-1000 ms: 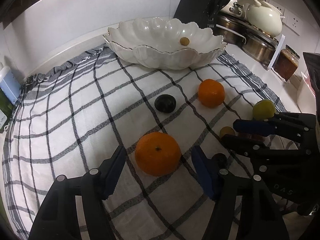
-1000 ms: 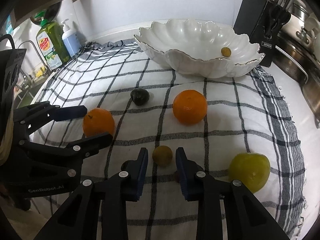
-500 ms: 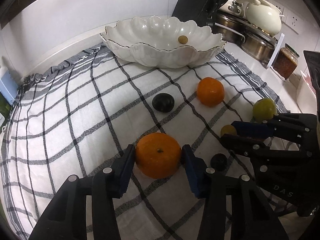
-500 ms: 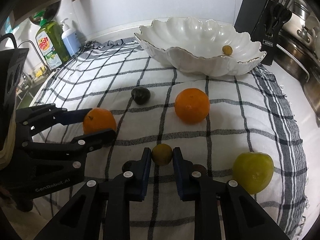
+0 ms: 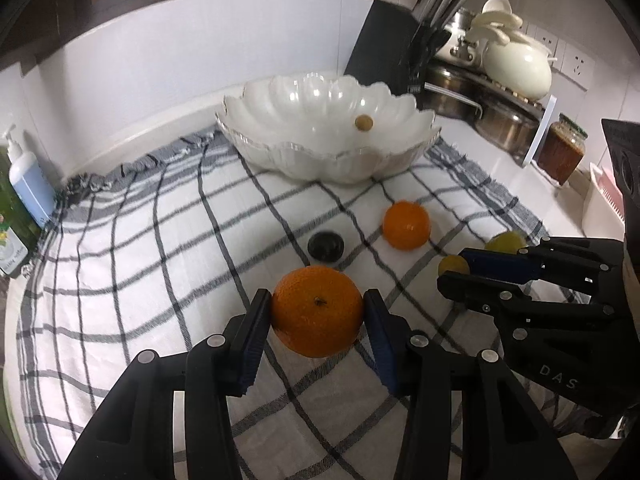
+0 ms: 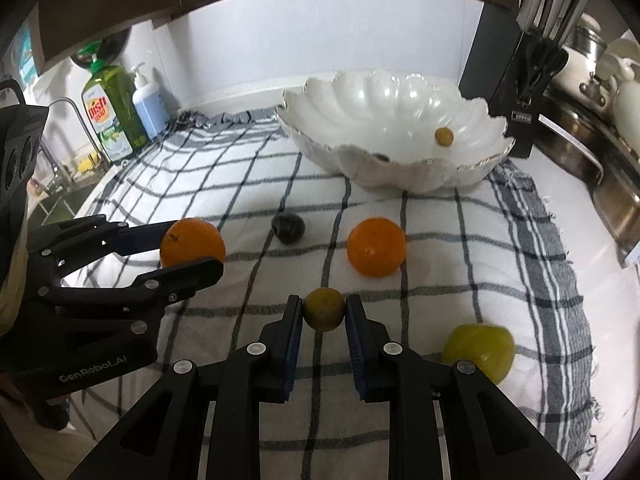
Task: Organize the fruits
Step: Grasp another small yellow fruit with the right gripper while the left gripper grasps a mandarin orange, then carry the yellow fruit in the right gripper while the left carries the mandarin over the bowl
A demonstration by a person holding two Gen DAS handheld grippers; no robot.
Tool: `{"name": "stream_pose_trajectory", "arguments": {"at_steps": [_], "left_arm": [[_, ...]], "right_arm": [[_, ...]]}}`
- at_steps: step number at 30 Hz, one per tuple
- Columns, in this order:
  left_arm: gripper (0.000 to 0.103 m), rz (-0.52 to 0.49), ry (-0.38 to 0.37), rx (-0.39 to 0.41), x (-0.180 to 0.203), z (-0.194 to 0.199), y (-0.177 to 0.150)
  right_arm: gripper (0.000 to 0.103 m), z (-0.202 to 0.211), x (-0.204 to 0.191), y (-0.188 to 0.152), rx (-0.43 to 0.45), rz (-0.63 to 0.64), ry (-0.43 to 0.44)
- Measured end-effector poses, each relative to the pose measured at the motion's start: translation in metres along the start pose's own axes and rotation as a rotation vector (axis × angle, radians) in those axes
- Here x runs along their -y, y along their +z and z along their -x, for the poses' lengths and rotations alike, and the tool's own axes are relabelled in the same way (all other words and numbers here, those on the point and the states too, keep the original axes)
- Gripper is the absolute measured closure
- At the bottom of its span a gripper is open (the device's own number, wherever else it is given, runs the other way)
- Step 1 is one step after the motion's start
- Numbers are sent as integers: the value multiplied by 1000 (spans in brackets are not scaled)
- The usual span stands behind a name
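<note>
From the left wrist, the left tool (image 5: 317, 314) grips a round orange tangerine (image 5: 317, 310) between its blue pads, above the black-and-white checked cloth (image 5: 120, 280) — the scalloped white ceramic bowl (image 5: 328, 148) stands beyond. From the right wrist, the right tool (image 6: 323, 312) is clamped narrowly on a small round olive-yellow fruit (image 6: 323, 309) — a second tangerine (image 6: 376, 247) lies ahead on the cloth.

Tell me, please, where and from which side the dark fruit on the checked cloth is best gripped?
Grip the dark fruit across its widest middle, coming from above with the fingers either side. It is small, rounded and sits low on the checked cloth, apart from both oranges, so a top approach probably clears its neighbours best.
</note>
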State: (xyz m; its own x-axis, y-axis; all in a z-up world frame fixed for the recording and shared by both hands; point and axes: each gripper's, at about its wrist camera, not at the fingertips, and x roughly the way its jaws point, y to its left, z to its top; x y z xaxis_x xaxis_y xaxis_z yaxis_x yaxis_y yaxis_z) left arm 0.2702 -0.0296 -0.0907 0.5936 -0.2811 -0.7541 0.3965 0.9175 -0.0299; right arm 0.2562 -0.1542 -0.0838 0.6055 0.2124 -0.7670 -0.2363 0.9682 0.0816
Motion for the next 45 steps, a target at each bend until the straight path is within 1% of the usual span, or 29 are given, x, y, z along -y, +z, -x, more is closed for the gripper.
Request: {"name": "stream_pose_trajectory", "arguments": {"at_steps": [14, 25, 30, 38, 41, 45], "left_arm": [[57, -10, 30, 164, 3, 39, 31], [57, 9, 41, 281, -2, 56, 62], [57, 13, 42, 320, -1, 56, 77], [57, 21, 33, 358, -4, 52, 103], [57, 17, 33, 369, -3, 47, 113], [57, 14, 35, 375, -3, 40, 127]], "right_arm": [[80, 43, 4, 31, 168, 7, -40], [80, 63, 13, 60, 300, -35, -70], [80, 63, 18, 73, 334, -43, -69], [80, 60, 31, 99, 379, -62, -80], [80, 57, 37, 109, 386, -73, -77], [80, 49, 43, 124, 385, -71, -97]]}}
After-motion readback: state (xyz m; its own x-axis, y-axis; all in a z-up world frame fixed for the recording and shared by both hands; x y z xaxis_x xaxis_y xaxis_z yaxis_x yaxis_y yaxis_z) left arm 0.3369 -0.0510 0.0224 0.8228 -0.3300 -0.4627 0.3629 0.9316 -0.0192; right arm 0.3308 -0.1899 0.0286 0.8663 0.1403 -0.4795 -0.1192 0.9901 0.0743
